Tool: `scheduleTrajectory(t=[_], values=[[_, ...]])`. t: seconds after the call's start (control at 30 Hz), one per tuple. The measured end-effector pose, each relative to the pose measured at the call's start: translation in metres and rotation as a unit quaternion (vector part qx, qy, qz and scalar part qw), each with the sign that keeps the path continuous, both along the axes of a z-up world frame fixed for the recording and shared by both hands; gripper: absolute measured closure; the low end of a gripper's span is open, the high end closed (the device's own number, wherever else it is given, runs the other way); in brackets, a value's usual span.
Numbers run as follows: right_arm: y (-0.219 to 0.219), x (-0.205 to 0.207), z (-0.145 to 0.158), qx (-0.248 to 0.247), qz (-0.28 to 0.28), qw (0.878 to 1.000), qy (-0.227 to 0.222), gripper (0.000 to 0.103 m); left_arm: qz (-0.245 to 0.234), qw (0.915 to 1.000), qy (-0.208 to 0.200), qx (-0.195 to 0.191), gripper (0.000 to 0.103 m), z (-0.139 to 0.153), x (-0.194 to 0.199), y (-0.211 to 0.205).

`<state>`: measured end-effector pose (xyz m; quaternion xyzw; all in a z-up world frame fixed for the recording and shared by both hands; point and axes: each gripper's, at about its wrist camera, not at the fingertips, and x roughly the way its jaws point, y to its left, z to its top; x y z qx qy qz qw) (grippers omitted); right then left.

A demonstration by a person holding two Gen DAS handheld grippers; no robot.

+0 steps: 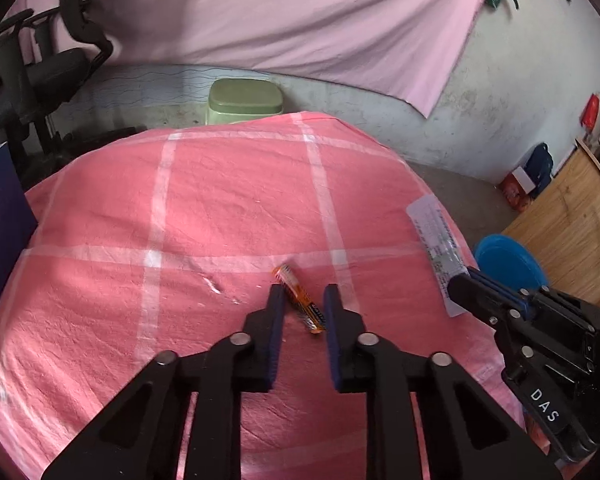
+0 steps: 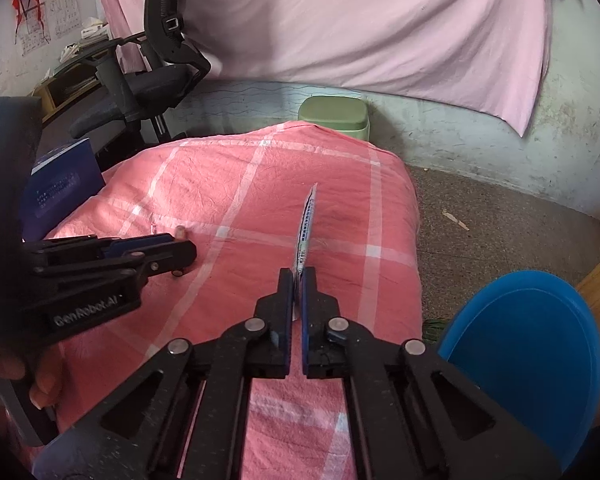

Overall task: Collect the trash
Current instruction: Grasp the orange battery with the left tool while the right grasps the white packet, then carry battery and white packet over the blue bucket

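Two pieces of trash, two grippers on them. An orange tube (image 1: 300, 300) lies slantwise on the pink checked cloth (image 1: 220, 208), toward the near edge and right of the middle. The left gripper (image 1: 303, 292) has it between its fingers, pads drawn in against it from both sides. From the right wrist view those fingers look nearly together, with the tube's ends poking out either side.

Over at the right edge of the cloth is a white printed paper strip (image 2: 306, 232). The right gripper (image 2: 298, 276) is clamped tight on its near end, and the strip stands up on its edge, running away toward the far edge.

Now the containers. A blue round tub (image 2: 532, 340) sits just off the right edge, below cloth level; what is in it I cannot make out. A green plastic tub (image 1: 244, 100) sits behind the far edge, top closed. A dark blue box (image 1: 0, 208) stands at the left edge.
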<state>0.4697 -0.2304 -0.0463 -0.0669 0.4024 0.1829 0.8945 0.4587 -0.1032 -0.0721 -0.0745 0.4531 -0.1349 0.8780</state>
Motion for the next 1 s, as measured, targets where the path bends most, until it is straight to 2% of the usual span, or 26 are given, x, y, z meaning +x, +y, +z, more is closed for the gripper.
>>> scheduleTrajectory(t=[0.23,0.4,0.5,0.6,0.7,0.77,0.87,1.0], values=[[-0.005,-0.011,0.005,0.014,-0.003,1.0,-0.018,0.085,0.005,0.9996,-0.016,-0.023,0.096,0.005,-0.011,0.003],[-0.013,-0.03,0.017,0.037,-0.01,0.997,-0.06,0.085,0.007,0.9967,-0.075,-0.03,0.096,0.029,-0.03,0.001],[-0.025,-0.052,0.03,0.074,-0.03,0.991,-0.106,0.085,0.0,0.9914,-0.123,-0.046,0.096,0.047,-0.043,-0.006],[-0.04,-0.077,0.041,0.11,-0.052,0.981,-0.153,0.085,-0.007,0.9806,-0.181,-0.074,0.096,0.067,-0.06,-0.015],[-0.055,-0.102,0.053,0.123,-0.069,0.969,-0.201,0.085,-0.021,0.968,-0.239,-0.072,0.096,0.086,-0.081,-0.03],[-0.063,-0.116,0.063,0.119,-0.078,0.962,-0.233,0.085,-0.034,0.9572,-0.274,-0.087,0.096,0.099,-0.093,-0.038],[-0.075,-0.138,0.079,0.101,-0.094,0.95,-0.279,0.085,-0.048,0.9431,-0.31,-0.11,0.096,0.112,-0.107,-0.05],[-0.09,-0.157,0.094,0.085,-0.114,0.939,-0.313,0.085,-0.064,0.9322,-0.336,-0.119,0.096,0.121,-0.119,-0.067]])
